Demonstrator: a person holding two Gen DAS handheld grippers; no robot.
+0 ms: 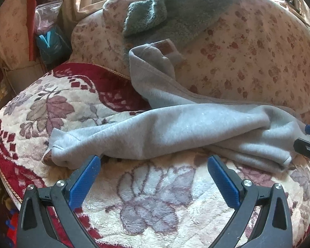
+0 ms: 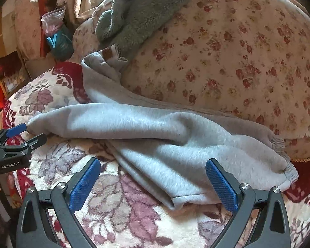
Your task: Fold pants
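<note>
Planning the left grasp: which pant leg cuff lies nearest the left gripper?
The front leg's cuff, beside the left gripper; the other cuff rests against the floral cushion.

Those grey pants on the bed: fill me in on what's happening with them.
A person holds a gripper in each hand over the grey pants, which lie rumpled on a floral blanket against a flowered cushion. The left gripper and right gripper are both open and hold nothing. Folding hasn't visibly begun.

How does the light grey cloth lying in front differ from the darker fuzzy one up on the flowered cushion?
The grey pants look smooth and pale; the green-grey blanket is darker and shaggy. The pants sprawl across the plush floral bedspread; the blanket is draped higher on the flowered cushion. Both are rumpled and unheld.
</note>
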